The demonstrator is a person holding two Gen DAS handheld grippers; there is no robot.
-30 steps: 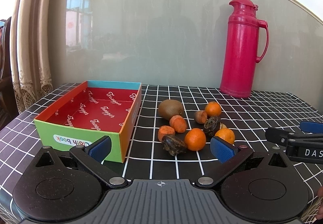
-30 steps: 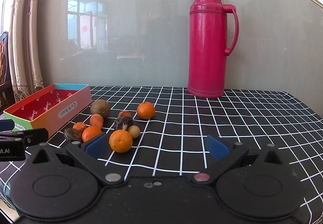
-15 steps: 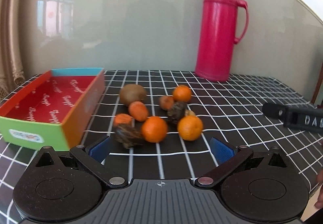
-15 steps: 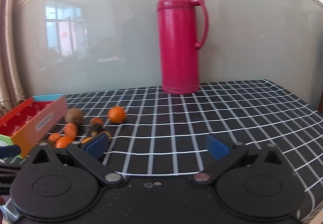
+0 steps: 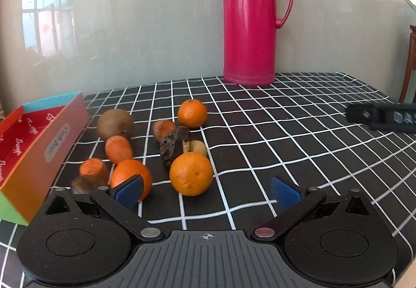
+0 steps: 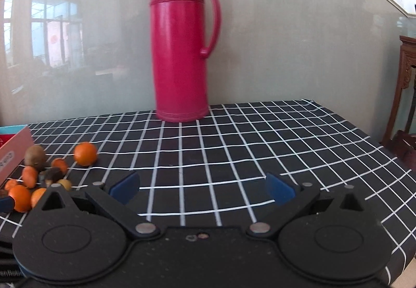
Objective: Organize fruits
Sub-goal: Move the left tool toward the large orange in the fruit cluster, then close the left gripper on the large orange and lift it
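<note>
Checkered tabletop (image 5: 273, 132), fruit near its left edge; both our tongs gape wide, empty. We should centre left gripper (image 5: 206, 190) around nearest orange (image 5: 191, 173).

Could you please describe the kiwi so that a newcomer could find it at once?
Start at the colourful box on the checked tablecloth. The kiwi lies just beside it, at the back of the fruit cluster. It is the only fuzzy brown oval among orange neighbours.

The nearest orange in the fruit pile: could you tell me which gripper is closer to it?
Left. The left gripper opens right before the orange; the right gripper faces bare cloth, well to its right.
</note>
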